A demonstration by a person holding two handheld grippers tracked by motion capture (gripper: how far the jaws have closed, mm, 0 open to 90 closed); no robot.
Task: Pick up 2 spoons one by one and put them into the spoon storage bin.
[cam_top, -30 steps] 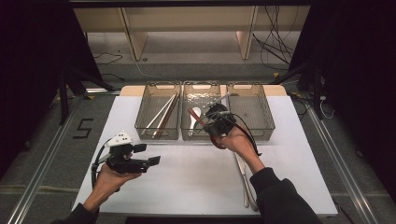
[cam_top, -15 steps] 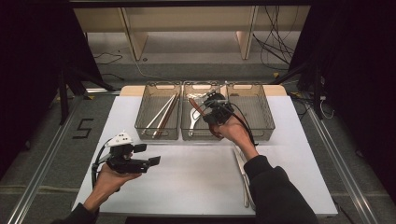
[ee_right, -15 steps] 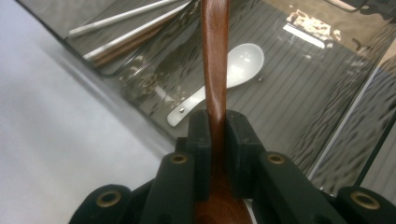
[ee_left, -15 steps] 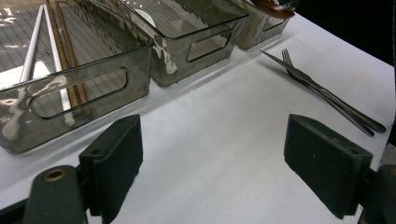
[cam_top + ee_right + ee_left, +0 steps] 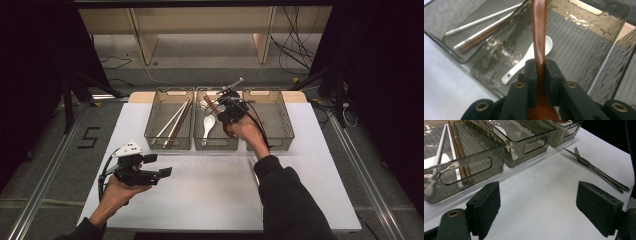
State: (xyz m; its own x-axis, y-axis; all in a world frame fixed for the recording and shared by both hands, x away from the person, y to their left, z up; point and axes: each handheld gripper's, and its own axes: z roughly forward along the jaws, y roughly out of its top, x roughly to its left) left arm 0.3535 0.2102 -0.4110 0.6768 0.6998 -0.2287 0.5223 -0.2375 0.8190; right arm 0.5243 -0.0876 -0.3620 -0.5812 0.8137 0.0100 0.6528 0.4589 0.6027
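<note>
My right gripper hangs over the middle smoky plastic bin, shut on a brown wooden spoon. In the right gripper view the spoon's handle rises between the closed jaws, above a white ceramic spoon lying in that bin. The white spoon rests by the bin's left side. My left gripper hovers low over the table's near left, open, nothing between its pads.
The left bin holds white and brown chopsticks. The right bin looks bare. A metal fork and knife lie on the white table, right of centre, beside the person's right sleeve.
The right gripper has carried the wooden spoon forward, from the bins' near edge to over the middle bin. The left gripper has stayed put.
</note>
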